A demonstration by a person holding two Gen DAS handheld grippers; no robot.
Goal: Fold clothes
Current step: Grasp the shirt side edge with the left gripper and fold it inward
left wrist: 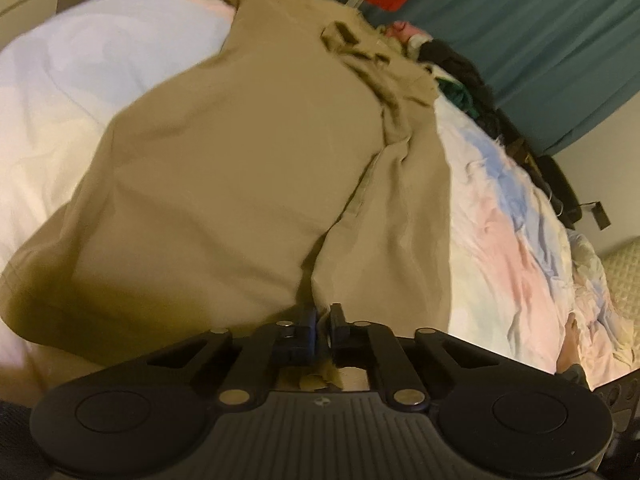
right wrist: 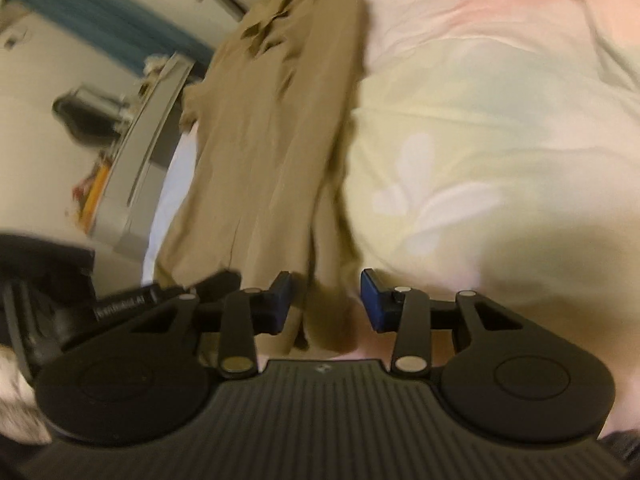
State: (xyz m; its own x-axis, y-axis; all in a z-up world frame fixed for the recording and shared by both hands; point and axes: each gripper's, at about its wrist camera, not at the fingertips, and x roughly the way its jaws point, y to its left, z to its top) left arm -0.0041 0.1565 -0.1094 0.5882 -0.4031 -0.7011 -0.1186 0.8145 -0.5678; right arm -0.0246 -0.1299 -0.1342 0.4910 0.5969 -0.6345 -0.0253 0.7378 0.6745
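A tan garment (left wrist: 248, 168) lies spread on the bed, stretching away from me with bunched fabric at its far end. My left gripper (left wrist: 322, 318) is shut on the near edge of the tan garment, and a bit of fabric shows behind the jaws. In the right wrist view the same garment (right wrist: 272, 128) runs away in a long strip. My right gripper (right wrist: 326, 300) is open, its blue pads either side of the garment's near end, which hangs between them.
The bed has a pastel pink, blue and yellow duvet (left wrist: 500, 232), also seen in the right wrist view (right wrist: 500, 140). A pile of dark and coloured clothes (left wrist: 452, 68) lies at the far edge. A teal curtain (left wrist: 540, 32) hangs behind. A grey furniture unit (right wrist: 140, 152) stands beside the bed.
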